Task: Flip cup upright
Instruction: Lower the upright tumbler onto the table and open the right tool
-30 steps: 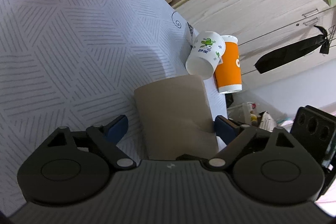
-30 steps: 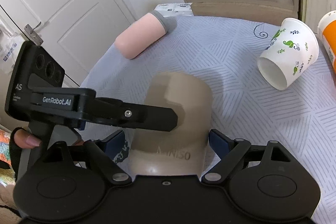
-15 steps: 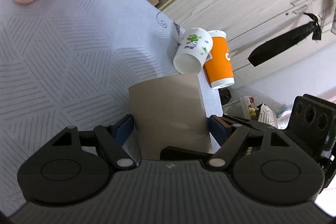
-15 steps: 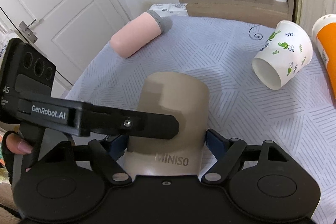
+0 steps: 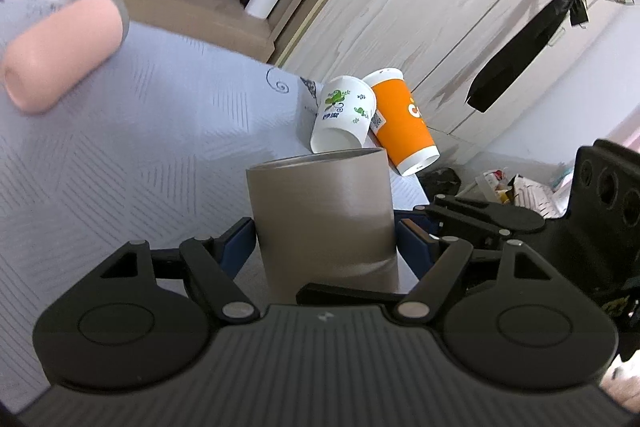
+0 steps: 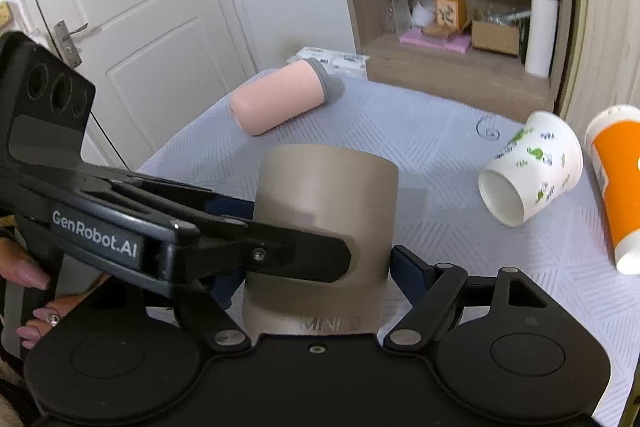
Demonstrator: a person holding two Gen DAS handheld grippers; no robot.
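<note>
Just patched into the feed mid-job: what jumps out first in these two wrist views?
The taupe cup fills the centre of both views, bracketed by both grippers, left gripper and right gripper. Behind it a pink tumbler lies on its side; on the cloth's right edge a white leaf-print cup lies tipped beside an orange cup.

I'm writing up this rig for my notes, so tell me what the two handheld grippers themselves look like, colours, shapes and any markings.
Both are matte black plastic. The left gripper has a ribbed body, two round hubs, silver-riveted linkage arms and dark blue fingers. The right gripper is built the same, with blue fingers. Seen from the right wrist, the left one carries white "GenRobot.AI" lettering and a block with three round holes. No cables show.
</note>
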